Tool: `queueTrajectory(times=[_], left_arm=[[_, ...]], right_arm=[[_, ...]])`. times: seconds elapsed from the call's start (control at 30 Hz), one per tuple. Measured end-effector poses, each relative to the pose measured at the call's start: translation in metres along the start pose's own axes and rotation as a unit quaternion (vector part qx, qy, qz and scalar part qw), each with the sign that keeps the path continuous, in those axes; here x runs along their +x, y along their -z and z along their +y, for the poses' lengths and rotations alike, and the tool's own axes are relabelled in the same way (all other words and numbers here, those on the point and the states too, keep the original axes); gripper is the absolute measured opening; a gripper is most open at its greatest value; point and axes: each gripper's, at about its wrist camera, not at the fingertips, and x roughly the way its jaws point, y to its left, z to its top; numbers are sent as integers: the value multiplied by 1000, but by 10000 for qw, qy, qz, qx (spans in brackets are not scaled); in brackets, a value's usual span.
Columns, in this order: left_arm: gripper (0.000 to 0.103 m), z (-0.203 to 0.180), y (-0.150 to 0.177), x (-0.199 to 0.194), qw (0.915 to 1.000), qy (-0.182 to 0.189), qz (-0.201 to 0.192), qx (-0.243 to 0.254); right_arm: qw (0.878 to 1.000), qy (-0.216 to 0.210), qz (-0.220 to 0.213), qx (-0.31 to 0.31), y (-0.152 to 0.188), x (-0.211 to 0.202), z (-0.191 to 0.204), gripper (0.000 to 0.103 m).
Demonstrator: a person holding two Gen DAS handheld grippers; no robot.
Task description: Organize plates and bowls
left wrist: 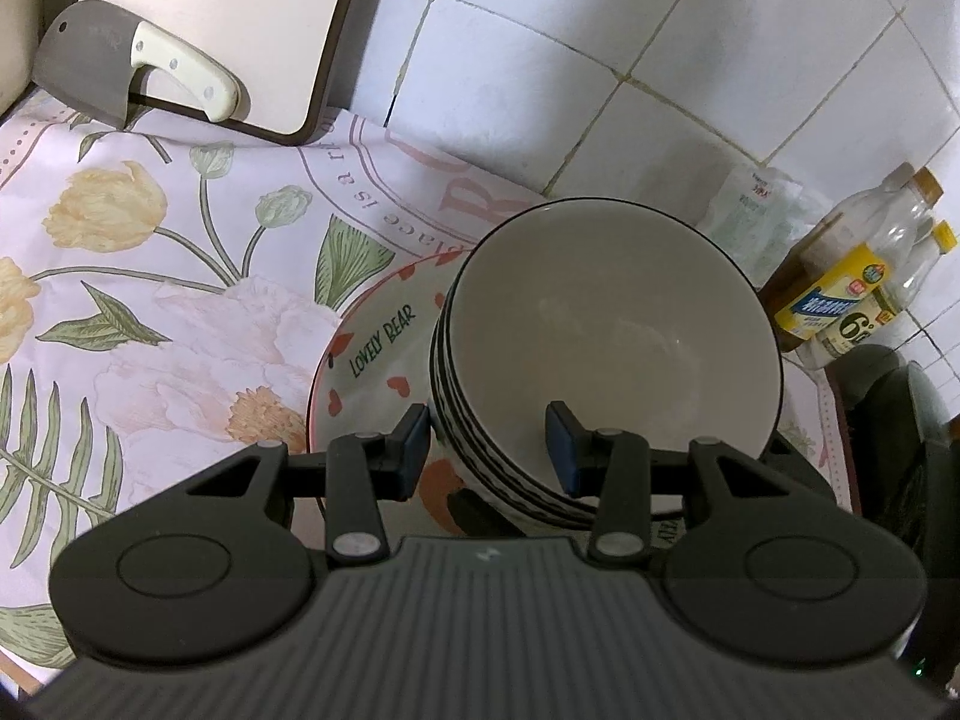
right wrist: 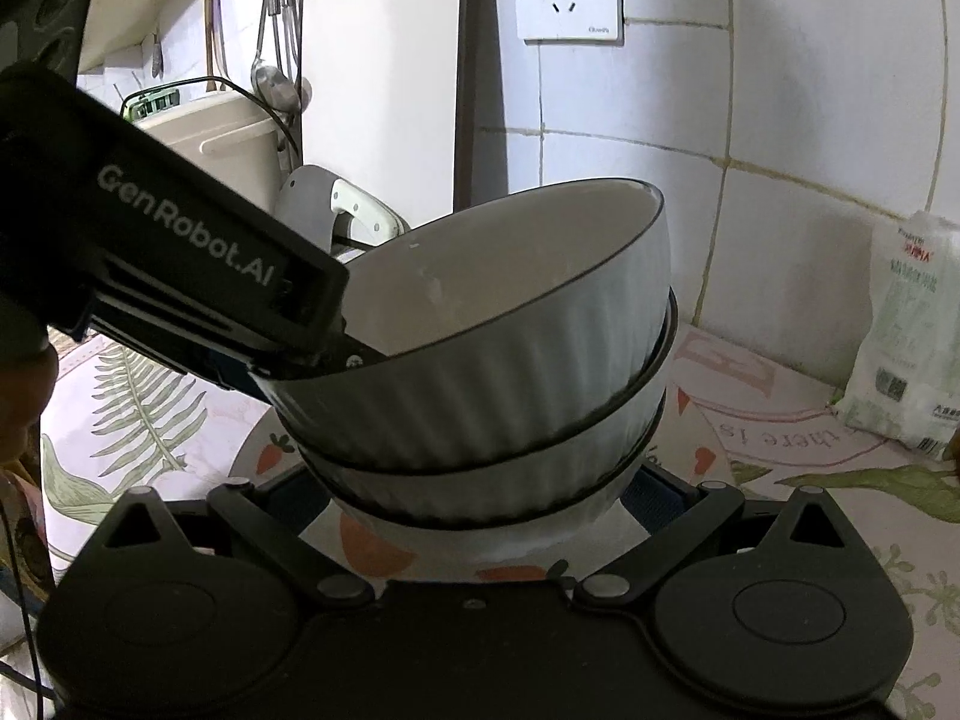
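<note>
Left wrist: left tongs (left wrist: 487, 441) straddle the near rim of the bowl stack (left wrist: 606, 348), one pad outside the wall, one inside the top bowl, partly closed. Looks like a pinch on the rim, but pad contact isn't clear enough to call. The stack leans over the plate (left wrist: 372, 354) printed "LOVELY BEAR" on the floral cloth covering the surface (left wrist: 150, 276).

Risks: glazed ceramic is slick, and a one-sided rim grip on a tilted stack could slip or shed the top bowl onto the plate. A cleaver (left wrist: 108, 69) leans by the cutting board (left wrist: 228, 18), well apart.

Right wrist: right tongs (right wrist: 480, 495) flank the base of the stack (right wrist: 480, 360), spread wide; pads mostly hidden, grip unclear. Walls are ribbed, white, dark-rimmed; nested bowls sit askew. An uneven squeeze could shift the lower bowls.
</note>
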Motion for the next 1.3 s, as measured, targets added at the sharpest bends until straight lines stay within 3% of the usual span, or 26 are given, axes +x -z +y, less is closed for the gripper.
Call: queueTrajectory(times=[0.43,0.67,0.97,1.3], left_arm=[[42,-2,0,5,10000,-38,-76,1],[46,-6,2,1,9997,-110,-180,105],[53,-7,9,-29,9986,66,-402,341],[59,-14,23,-123,9937,-4,-569,967]], right_arm=[[9997,-147,119,180,-1,7,-11,103],[9999,59,113,100,1,1,-4,103],[9967,766,92,268,16,-42,16,103],[9812,1674,-151,946,3,-126,55,103]])
